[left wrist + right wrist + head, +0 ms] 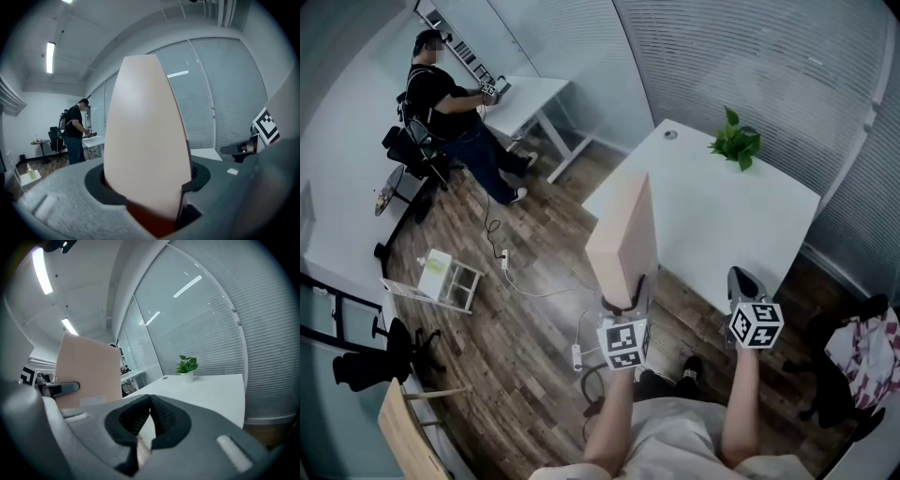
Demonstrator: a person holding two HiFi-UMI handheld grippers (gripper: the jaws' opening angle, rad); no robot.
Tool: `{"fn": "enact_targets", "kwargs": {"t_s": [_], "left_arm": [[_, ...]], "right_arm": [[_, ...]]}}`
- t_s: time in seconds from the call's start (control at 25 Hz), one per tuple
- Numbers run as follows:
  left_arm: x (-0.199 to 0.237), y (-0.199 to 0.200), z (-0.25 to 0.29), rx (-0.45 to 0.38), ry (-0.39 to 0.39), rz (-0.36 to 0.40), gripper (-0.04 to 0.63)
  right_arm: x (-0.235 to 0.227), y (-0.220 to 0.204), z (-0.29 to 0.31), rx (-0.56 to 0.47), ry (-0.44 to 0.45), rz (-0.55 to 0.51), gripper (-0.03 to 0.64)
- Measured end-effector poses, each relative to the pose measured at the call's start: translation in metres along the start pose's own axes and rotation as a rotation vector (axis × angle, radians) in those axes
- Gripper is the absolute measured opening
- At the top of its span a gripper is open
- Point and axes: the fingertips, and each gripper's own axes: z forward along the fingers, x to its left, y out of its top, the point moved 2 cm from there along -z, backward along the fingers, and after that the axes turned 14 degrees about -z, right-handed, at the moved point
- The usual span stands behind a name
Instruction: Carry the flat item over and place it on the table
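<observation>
1. Between the jaws of the left gripper (623,302) (149,194) stands the flat board (624,236) (147,136) (88,372), pale pink and held upright by its lower edge, off any surface.
2. Those jaws are clamped on the board from both sides.
3. Just to the right, the right gripper (742,281) (150,414) is held level with the left one; its dark ribbed jaws are pressed together with nothing between them.
4. Ahead of both grippers is the white table (712,220) (208,385). In the head view the board's upper part overlaps the table's left edge.
5. A small potted plant (736,143) (187,367) stands near the table's far edge, well apart from the board.
6. Below is a wooden floor (525,333), with a white wire rack (442,279) on it to the left.
7. Far to the left, another person (448,101) (75,133) stands at a second white desk (530,97).
</observation>
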Motion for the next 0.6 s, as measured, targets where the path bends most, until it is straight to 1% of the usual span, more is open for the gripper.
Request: {"fn": "enact_targets", "kwargs": {"t_s": [0.08, 0.2, 0.32, 0.48, 0.6], "left_arm": [[-0.003, -0.001, 0.002, 0.007, -0.005, 0.013, 0.291], [-0.011, -0.001, 0.007, -0.001, -0.040, 0.019, 0.291], [-0.018, -0.006, 0.017, 0.001, -0.080, 0.026, 0.291], [-0.028, -0.009, 0.040, 0.025, -0.125, -0.020, 0.291], [-0.034, -0.022, 0.062, 0.043, -0.146, -0.087, 0.291]], "right_arm": [[-0.005, -0.005, -0.003, 0.000, -0.007, 0.021, 0.002], [-0.015, -0.007, -0.007, -0.010, -0.036, 0.040, 0.002], [-0.026, -0.011, -0.010, -0.014, -0.088, 0.047, 0.002], [-0.045, 0.006, -0.009, -0.031, -0.143, 0.026, 0.002], [-0.057, 0.021, -0.004, -0.041, -0.161, 0.002, 0.002]]}}
